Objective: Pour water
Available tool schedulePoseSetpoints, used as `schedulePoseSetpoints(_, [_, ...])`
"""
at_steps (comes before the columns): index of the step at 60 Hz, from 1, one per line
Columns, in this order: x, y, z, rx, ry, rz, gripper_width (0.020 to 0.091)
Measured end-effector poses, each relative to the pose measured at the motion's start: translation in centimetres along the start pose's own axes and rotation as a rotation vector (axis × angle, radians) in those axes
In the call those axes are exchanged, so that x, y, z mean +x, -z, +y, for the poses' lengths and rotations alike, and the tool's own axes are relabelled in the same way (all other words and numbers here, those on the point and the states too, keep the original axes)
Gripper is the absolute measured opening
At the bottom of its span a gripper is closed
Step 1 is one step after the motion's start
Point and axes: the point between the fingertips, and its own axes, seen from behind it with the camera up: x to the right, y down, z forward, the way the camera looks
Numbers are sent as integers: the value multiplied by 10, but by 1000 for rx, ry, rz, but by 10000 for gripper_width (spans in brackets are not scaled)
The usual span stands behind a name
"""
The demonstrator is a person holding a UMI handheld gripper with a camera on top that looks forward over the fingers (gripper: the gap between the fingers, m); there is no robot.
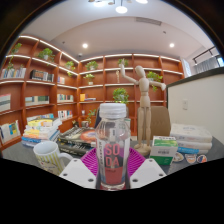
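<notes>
while the task of pouring water is under way, the tongs (112, 172) appear clamped on a clear plastic bottle (113, 138) with a white cap, held upright, probably so nothing spills before the tilt. a pale ribbed cup (47, 156) waits just beside it on the table (200, 158), the likely target. a jointed wooden figure (144, 95) stands beyond, before wooden shelves (45, 85) of books and plants.
</notes>
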Motion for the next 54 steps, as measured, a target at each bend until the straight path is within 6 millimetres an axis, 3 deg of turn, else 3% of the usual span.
schedulePoseSetpoints(9, [0, 4, -2, 20, 21, 12, 361])
schedulePoseSetpoints(20, [3, 5, 1, 2, 8, 49, 511])
schedulePoseSetpoints(27, [0, 20, 7, -34, 17, 69, 786])
schedulePoseSetpoints(38, [-10, 75, 9, -46, 33, 118, 829])
schedulePoseSetpoints(54, [-45, 165, 8, -90, 32, 192, 847])
